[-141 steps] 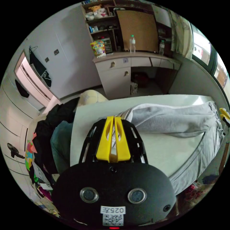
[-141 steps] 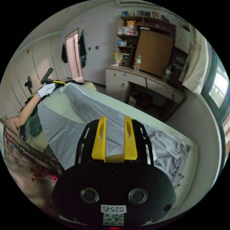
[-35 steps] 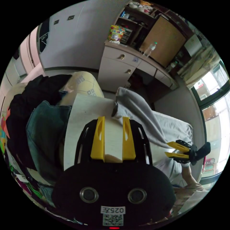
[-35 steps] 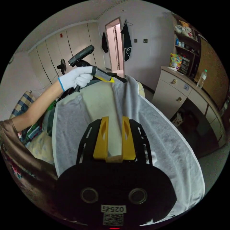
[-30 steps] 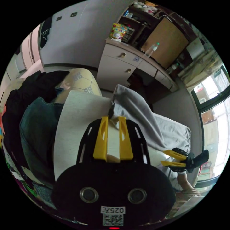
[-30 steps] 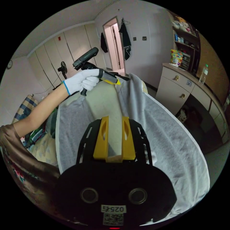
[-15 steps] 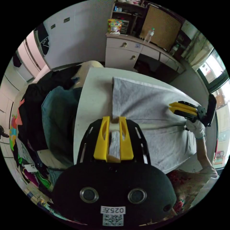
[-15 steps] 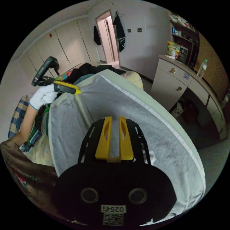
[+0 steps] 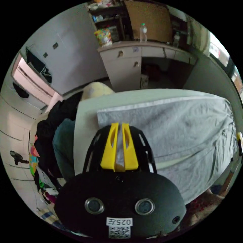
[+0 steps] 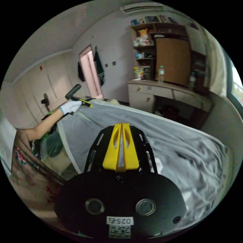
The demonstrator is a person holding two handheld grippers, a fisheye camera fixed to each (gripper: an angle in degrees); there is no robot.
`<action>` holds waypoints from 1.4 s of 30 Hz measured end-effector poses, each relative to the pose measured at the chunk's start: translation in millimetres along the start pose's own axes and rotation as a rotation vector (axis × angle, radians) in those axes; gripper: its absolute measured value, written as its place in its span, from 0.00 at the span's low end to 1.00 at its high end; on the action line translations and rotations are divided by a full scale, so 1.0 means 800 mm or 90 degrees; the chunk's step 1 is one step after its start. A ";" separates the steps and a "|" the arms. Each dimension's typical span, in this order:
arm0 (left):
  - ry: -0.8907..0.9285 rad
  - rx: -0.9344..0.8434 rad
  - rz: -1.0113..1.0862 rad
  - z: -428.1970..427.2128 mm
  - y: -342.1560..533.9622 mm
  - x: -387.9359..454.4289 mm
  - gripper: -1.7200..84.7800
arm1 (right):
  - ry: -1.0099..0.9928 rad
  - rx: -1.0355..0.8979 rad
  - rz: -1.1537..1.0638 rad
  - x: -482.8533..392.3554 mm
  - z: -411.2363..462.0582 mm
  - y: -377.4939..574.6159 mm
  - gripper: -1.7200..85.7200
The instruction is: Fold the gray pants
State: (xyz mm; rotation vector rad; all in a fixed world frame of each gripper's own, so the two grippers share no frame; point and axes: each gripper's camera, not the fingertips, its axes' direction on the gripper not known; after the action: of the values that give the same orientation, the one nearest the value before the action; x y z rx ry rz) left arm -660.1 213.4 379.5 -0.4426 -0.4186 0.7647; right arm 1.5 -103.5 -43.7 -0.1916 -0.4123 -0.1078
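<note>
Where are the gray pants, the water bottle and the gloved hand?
gray pants (image 9: pixel 177 124), left gripper view, flat middle of the cloth.
water bottle (image 10: pixel 161 74), right gripper view, its body.
gloved hand (image 10: pixel 69 107), right gripper view, glove's back.

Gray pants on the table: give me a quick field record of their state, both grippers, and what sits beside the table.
garment: gray pants, spread across the white table, one leg draped over the near edge
left gripper: jaws nearly closed on the pants' hem end
right gripper: jaws closed on a fold of pants fabric
left hand: white glove, holding the left gripper at the far end
beside table: pile of dark clothes
background: desk with drawers
</note>
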 end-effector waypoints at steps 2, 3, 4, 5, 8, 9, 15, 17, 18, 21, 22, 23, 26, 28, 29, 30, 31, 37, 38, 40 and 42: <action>0.073 0.021 0.001 -0.011 0.013 0.001 0.02 | 0.087 0.010 0.038 0.024 -0.042 0.039 0.02; 0.159 0.069 0.036 -0.031 0.032 0.018 0.02 | 0.136 -0.003 0.070 0.042 -0.064 0.062 0.02; 0.244 0.122 0.077 -0.054 0.054 0.047 0.02 | 0.176 -0.020 0.105 0.061 -0.082 0.083 0.04; 0.288 0.140 0.105 -0.064 0.066 0.066 0.02 | 0.190 -0.026 0.128 0.071 -0.090 0.093 0.05; 0.474 0.200 0.259 -0.096 0.132 0.199 0.04 | 0.178 0.012 0.225 0.120 -0.132 0.143 0.14; 0.521 0.203 0.332 -0.100 0.158 0.260 0.05 | 0.189 0.031 0.243 0.132 -0.147 0.160 0.19; 0.609 0.192 0.532 -0.093 0.228 0.516 0.08 | 0.397 -0.027 0.291 0.188 -0.207 0.218 0.22; 0.578 0.182 0.580 -0.083 0.240 0.574 0.09 | 0.382 -0.020 0.323 0.220 -0.226 0.232 0.22; 0.542 0.177 0.600 -0.075 0.248 0.604 0.09 | 0.340 -0.009 0.361 0.246 -0.238 0.242 0.22; 0.466 0.141 0.616 -0.053 0.260 0.659 0.08 | 0.277 -0.039 0.418 0.308 -0.253 0.261 0.19; 0.422 0.174 0.605 -0.053 0.267 0.666 0.06 | 0.250 -0.076 0.417 0.326 -0.250 0.264 0.17; 0.397 0.177 0.602 -0.052 0.270 0.670 0.05 | 0.227 -0.093 0.417 0.333 -0.247 0.264 0.16; 0.341 0.193 0.607 -0.054 0.288 0.683 0.02 | 0.212 -0.159 0.363 0.337 -0.240 0.254 0.13; 0.336 0.191 0.603 -0.054 0.297 0.689 0.01 | 0.247 -0.161 0.300 0.326 -0.248 0.240 0.08; 0.343 0.189 0.606 -0.054 0.299 0.690 0.00 | 0.260 -0.157 0.288 0.324 -0.251 0.236 0.07; 0.358 0.184 0.617 -0.055 0.301 0.692 0.00 | 0.285 -0.157 0.272 0.322 -0.257 0.230 0.07; 0.374 0.169 0.631 -0.056 0.302 0.695 0.00 | 0.289 -0.170 0.269 0.323 -0.257 0.229 0.07; 0.607 0.053 0.638 -0.071 0.218 0.625 0.00 | 0.281 -0.181 0.346 0.339 -0.272 0.255 0.10; 0.629 0.055 0.625 -0.075 0.201 0.610 0.00 | 0.304 -0.174 0.360 0.337 -0.280 0.254 0.11; 0.562 0.135 0.587 -0.090 0.127 0.571 0.00 | 0.341 -0.088 0.347 0.307 -0.309 0.240 0.09; 0.394 0.198 0.577 -0.082 0.071 0.572 0.01 | 0.261 -0.014 0.300 0.282 -0.309 0.216 0.06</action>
State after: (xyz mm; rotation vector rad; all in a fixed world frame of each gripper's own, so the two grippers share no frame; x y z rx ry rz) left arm -361.3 571.0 386.7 -0.5461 0.5275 1.4741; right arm 327.4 -0.9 -202.2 -0.2764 0.0495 0.3088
